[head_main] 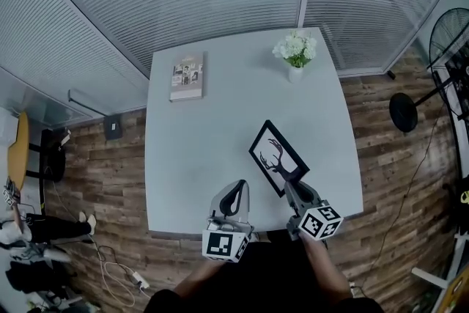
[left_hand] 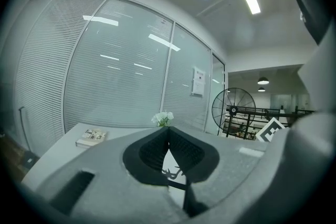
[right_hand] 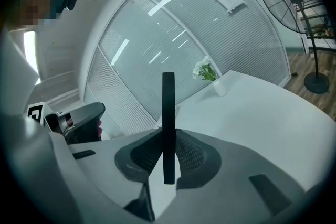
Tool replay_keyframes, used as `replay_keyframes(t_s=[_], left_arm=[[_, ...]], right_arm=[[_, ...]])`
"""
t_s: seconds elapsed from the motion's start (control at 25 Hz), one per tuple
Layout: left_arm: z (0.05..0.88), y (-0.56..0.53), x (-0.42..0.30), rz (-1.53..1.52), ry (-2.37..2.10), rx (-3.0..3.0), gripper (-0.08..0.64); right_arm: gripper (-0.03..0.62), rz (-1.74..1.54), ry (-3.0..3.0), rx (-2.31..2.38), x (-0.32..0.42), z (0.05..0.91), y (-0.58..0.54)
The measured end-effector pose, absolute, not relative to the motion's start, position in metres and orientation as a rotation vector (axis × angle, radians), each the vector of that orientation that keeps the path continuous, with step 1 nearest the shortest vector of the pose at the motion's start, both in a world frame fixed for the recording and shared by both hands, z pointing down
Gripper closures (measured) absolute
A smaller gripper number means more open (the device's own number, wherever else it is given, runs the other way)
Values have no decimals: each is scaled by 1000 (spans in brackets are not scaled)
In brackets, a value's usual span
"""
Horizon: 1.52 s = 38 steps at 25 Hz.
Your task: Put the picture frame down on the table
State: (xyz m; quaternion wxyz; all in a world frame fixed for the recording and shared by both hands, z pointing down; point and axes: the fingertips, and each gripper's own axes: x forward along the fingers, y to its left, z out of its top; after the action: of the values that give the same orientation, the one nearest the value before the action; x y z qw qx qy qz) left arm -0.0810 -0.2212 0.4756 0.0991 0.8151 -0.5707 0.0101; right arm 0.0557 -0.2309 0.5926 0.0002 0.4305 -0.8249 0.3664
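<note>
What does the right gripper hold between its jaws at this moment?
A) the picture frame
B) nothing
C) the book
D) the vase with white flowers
A: the right gripper has its jaws closed on the dark edge of the picture frame, while the book and the vase are far off on the table.

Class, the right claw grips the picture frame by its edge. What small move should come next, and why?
Probably lower the right claw until the picture frame meets the table: its jaws clamp the frame's edge over bare tabletop.

Grey fingers (left_hand: 79, 170), black ribbed pads (left_hand: 152, 152), black-white marker cubes (head_main: 225, 245)
</note>
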Motion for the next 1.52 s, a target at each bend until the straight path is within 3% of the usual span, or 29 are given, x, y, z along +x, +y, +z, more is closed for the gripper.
replay_keyframes(t_s=[1.52], left_arm=[[497, -246, -76, 52, -1638, 2376, 545]], right_arm=[[518, 1334, -2334, 1446, 66, 713, -288]])
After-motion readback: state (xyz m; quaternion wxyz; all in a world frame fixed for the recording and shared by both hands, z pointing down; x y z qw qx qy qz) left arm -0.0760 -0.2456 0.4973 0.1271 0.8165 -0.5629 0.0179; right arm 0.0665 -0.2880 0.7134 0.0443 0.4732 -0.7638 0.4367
